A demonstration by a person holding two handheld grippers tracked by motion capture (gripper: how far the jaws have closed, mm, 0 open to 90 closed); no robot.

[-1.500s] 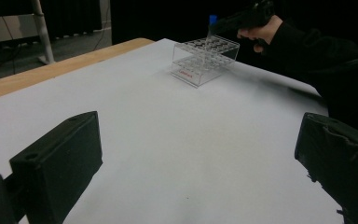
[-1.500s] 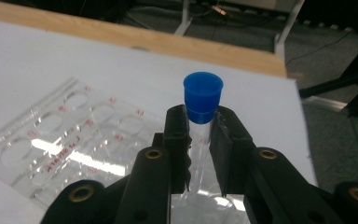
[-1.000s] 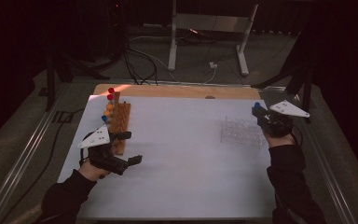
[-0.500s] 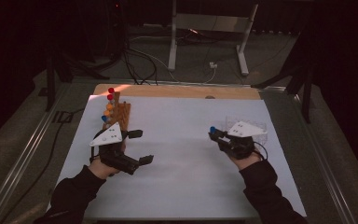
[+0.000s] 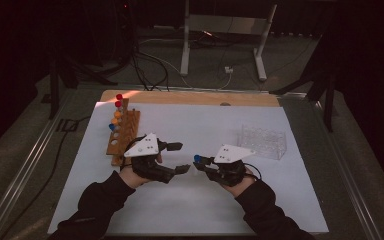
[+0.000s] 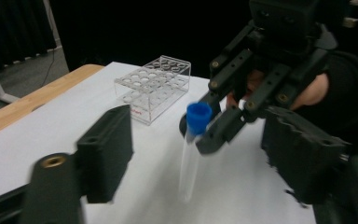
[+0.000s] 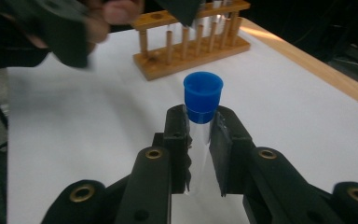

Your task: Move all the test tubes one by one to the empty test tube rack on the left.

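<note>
A: Where is the tube (image 7: 200, 122)?

B: Your right gripper (image 5: 200, 161) has it. The jaws are squeezed on it just under its blue cap (image 6: 198, 115), and the tube hangs down over the white tabletop (image 5: 205, 205), near the front edge, about the middle.

A: And your left gripper (image 5: 178, 157)?

B: Its jaws are apart. They have just been closing, one on each side of the tube, but they don't touch it.

A: What else is there?

B: A wooden rack (image 5: 123, 135) by the left edge. A clear rack (image 5: 263, 141) by the right edge.
</note>
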